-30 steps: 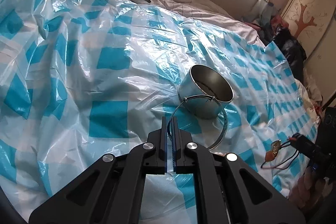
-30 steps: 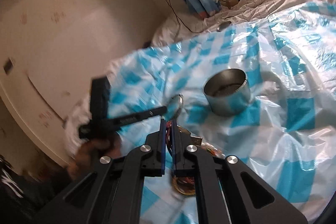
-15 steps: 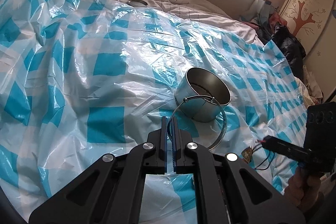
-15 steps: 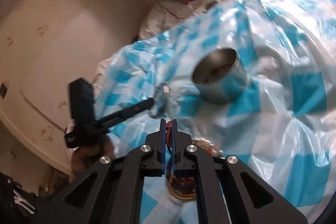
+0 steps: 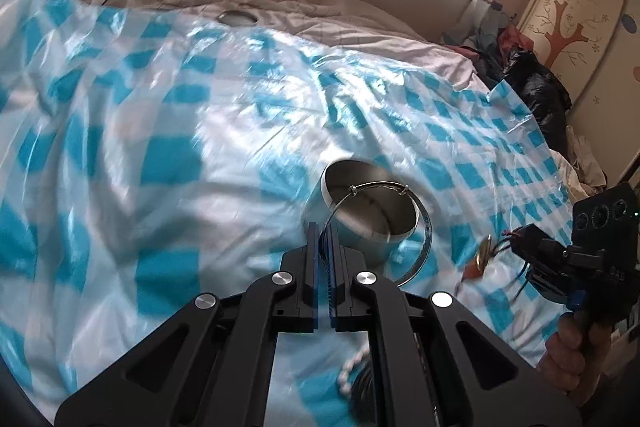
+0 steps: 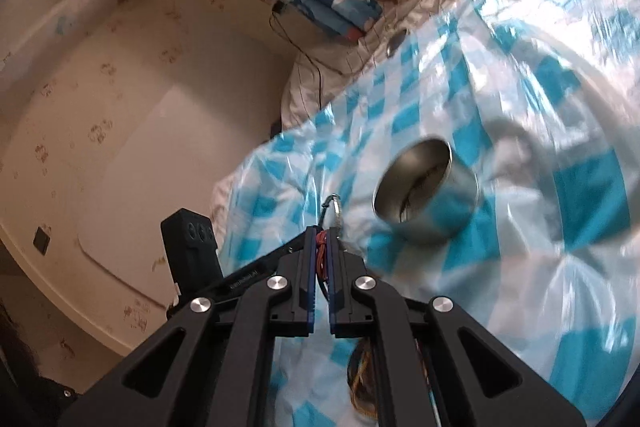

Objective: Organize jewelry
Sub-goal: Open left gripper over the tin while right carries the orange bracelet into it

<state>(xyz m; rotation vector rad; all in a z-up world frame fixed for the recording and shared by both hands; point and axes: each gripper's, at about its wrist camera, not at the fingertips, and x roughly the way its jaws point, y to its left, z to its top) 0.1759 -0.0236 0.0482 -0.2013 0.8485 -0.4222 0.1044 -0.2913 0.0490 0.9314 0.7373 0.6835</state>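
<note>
a: starting with the left wrist view, what is the left gripper [image 5: 323, 239] doing?

b: its jaws are pressing together on the thin wire of a silver bangle [image 5: 416, 227]. the bangle is hanging in the air in front of the steel cup [image 5: 370, 217], with its loop overlapping the cup's open mouth. the cup is sitting on the blue and white checked plastic sheet [image 5: 160, 167] that is covering the bed.

a: and to the right in that view?

b: the right gripper [image 5: 516, 241] is coming in at the edge, held by a hand [image 5: 572, 347], and it is pinching red and dark cords with a gold pendant [image 5: 482, 253] dangling from them, just beside the cup.

a: now the right wrist view?

b: the right gripper [image 6: 323, 239] is showing its jaws squeezed together on a red cord [image 6: 321, 243]. just past its tips the bangle [image 6: 335, 213] is showing edge-on, and the left gripper's black body [image 6: 192, 251] is sitting at the lower left. the cup [image 6: 428, 197] is lying further right on the sheet [image 6: 560, 107], blurred.
</note>
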